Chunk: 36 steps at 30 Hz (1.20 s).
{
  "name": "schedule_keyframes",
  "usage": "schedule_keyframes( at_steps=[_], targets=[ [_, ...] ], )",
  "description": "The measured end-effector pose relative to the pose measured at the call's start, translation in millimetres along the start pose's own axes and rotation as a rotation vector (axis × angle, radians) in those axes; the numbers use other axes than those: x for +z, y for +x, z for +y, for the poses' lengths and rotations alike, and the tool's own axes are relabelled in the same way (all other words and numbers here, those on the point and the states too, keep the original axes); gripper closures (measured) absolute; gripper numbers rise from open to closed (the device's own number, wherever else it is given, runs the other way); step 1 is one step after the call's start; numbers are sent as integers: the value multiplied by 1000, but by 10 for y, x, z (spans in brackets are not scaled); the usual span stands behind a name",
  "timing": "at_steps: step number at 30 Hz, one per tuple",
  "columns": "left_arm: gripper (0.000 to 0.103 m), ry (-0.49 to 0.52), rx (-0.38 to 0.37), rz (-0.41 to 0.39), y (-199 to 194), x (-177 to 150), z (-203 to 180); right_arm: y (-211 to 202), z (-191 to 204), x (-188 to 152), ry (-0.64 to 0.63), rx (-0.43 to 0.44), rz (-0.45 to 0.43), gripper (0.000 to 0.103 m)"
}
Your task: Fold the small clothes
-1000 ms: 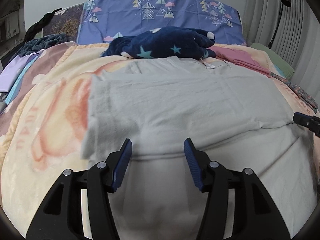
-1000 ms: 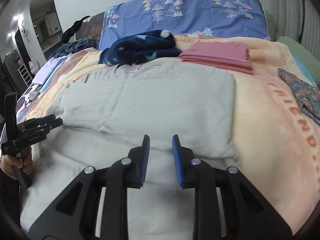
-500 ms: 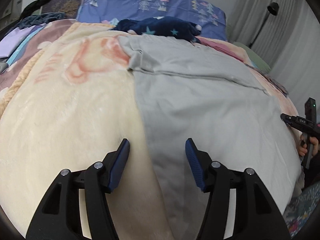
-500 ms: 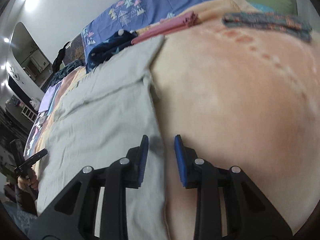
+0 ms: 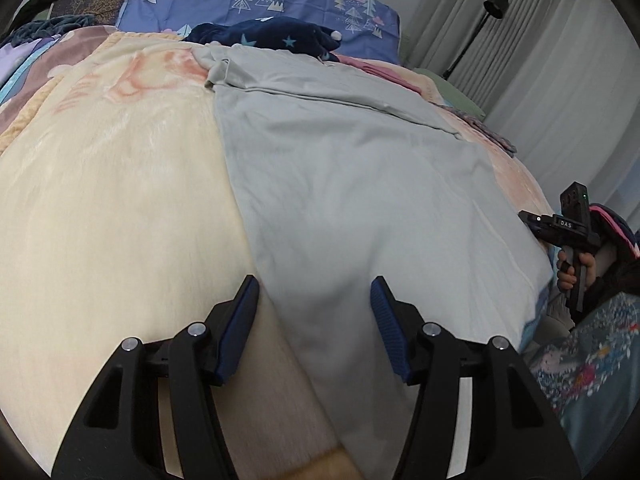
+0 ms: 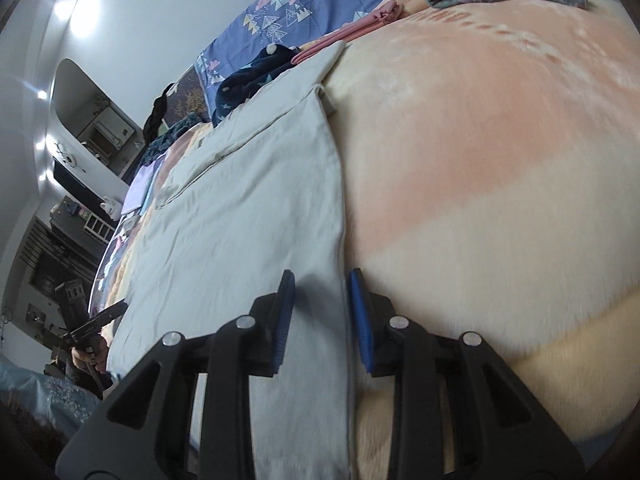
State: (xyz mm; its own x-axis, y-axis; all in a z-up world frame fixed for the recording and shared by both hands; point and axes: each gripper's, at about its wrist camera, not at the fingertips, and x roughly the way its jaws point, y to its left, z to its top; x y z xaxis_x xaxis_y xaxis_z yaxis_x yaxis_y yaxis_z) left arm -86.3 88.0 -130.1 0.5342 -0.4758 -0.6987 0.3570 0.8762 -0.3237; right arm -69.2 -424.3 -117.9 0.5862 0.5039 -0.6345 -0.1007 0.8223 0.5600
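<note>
Grey garment (image 5: 360, 184) edge between left gripper (image 5: 314, 312) jaws, seemingly ungripped.

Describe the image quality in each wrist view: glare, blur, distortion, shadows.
Left wrist view: strong fisheye bulge with a dark rim in the corners; the grey garment is sharp and evenly lit, with a soft shadow between the jaws. Right wrist view: tilted horizon, bright glare patches on the wall at upper left, and the peach blanket looks soft and slightly washed out.
</note>
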Motion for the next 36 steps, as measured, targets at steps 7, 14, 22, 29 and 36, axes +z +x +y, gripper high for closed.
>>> schedule_keyframes(
  at_steps=[7,14,22,29,36],
  targets=[
    [45,-8,-42,-1,-242,-282,-62,-304,-39,-301,-24,39,18,74],
    [45,-31,-87,-6,-293,-371,-70,-441,-108,-406,-1,134,24,60],
    [100,-89,-123,-28,-227,-225,-88,-343,-44,-318,8,198,6,98],
    [100,-43,-128,-278,-782,145,-386,-833,209,-39,-44,330,-155,101],
    [100,-78,-181,-425,-1287,547,-469,-1388,745,291,-198,416,-339,101]
  ],
)
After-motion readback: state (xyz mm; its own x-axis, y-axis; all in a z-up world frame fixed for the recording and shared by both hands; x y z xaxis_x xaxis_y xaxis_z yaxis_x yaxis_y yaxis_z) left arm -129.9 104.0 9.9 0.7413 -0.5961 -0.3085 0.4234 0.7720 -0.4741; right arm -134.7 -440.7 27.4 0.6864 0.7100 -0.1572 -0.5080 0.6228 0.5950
